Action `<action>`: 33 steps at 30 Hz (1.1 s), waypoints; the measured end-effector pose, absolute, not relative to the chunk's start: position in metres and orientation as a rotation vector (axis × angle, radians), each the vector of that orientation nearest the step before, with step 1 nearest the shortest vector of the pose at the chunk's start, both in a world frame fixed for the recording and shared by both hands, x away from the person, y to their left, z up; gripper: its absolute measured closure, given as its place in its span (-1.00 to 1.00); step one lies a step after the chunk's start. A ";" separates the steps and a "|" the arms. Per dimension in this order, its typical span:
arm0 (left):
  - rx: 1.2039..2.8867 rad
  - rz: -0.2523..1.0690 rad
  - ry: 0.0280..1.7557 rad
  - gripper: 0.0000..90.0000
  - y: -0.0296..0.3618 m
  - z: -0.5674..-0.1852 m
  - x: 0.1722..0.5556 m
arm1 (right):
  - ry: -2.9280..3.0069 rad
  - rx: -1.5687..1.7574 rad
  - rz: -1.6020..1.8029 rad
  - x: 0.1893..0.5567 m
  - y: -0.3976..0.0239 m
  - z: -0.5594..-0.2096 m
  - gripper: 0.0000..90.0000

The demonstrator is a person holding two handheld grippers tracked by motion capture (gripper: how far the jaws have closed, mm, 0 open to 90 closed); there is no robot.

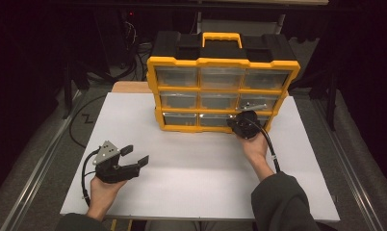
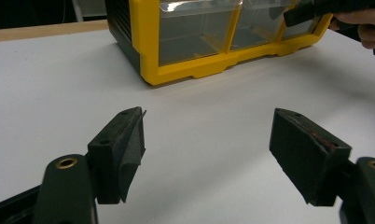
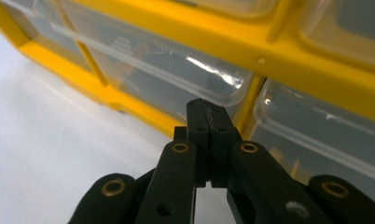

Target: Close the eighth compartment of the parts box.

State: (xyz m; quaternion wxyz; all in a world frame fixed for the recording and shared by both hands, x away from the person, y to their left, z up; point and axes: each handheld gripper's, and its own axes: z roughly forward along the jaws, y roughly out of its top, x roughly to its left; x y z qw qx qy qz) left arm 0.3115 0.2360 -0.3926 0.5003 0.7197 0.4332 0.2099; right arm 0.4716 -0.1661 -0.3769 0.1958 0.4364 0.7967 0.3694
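Observation:
A yellow and black drawer organizer (image 1: 223,91) with clear drawers and a yellow handle stands upright at the back of the white tabletop (image 1: 191,163). My right gripper (image 1: 244,124) is up against its bottom row, near the right end. In the right gripper view its jaws (image 3: 208,108) are pressed together with nothing between them, just in front of the yellow divider (image 3: 251,100) between two clear drawers. My left gripper (image 1: 136,155) rests at the front left, well away from the organizer (image 2: 143,42). Its jaws (image 2: 206,140) stand wide apart over bare table.
A strip of wooden surface (image 1: 131,86) shows behind the tabletop's back left corner. Metal rails (image 1: 32,178) run along both sides of the table, with dark floor and cables beyond. The right hand and its gripper (image 2: 311,11) appear at the top right of the left gripper view.

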 end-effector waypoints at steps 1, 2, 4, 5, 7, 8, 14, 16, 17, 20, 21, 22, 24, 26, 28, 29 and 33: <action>1.740 0.508 1.048 -0.40 0.236 -0.393 0.312 | 2.240 1.214 1.028 0.471 -0.167 -0.377 1.00; 1.741 0.506 1.048 -0.40 0.236 -0.393 0.312 | 2.247 1.214 1.027 0.469 -0.167 -0.377 1.00; 1.741 0.506 1.046 -0.40 0.236 -0.393 0.312 | 2.251 1.204 1.034 0.465 -0.169 -0.376 1.00; 1.742 0.506 1.044 -0.40 0.236 -0.392 0.312 | 2.249 1.201 1.043 0.463 -0.171 -0.376 1.00; 1.744 0.506 1.043 -0.40 0.236 -0.392 0.312 | 2.250 1.191 1.047 0.457 -0.175 -0.374 1.00; 1.746 0.507 1.043 -0.40 0.236 -0.392 0.312 | 2.252 1.185 1.050 0.455 -0.177 -0.374 1.00; 1.746 0.507 1.045 -0.40 0.236 -0.393 0.312 | 2.249 1.165 1.093 0.437 -0.191 -0.365 0.90; 1.746 0.507 1.046 -0.41 0.235 -0.393 0.312 | 2.248 1.156 1.107 0.432 -0.195 -0.364 0.79; 1.745 0.507 1.046 -0.41 0.235 -0.393 0.312 | 2.250 1.171 1.125 0.429 -0.197 -0.363 0.74; 1.746 0.508 1.046 -0.41 0.235 -0.393 0.312 | 2.247 1.159 1.146 0.421 -0.203 -0.363 0.62; 1.745 0.508 1.046 -0.41 0.235 -0.393 0.312 | 2.247 1.168 1.154 0.419 -0.204 -0.363 0.57; 1.745 0.508 1.046 -0.41 0.235 -0.393 0.312 | 2.248 1.167 1.162 0.417 -0.205 -0.363 0.50; 1.744 0.508 1.047 -0.41 0.235 -0.393 0.312 | 2.257 1.180 1.169 0.414 -0.207 -0.362 0.40; 1.743 0.507 1.047 -0.41 0.236 -0.392 0.312 | 2.261 1.170 1.171 0.411 -0.208 -0.361 0.33; 1.742 0.507 1.047 -0.41 0.236 -0.392 0.312 | 2.262 1.159 1.167 0.409 -0.209 -0.360 0.25; 1.743 0.507 1.046 -0.41 0.236 -0.392 0.312 | 2.255 1.161 1.174 0.407 -0.210 -0.359 0.22; 1.740 0.505 1.044 -0.41 0.236 -0.392 0.311 | 2.243 1.161 1.181 0.403 -0.214 -0.359 0.14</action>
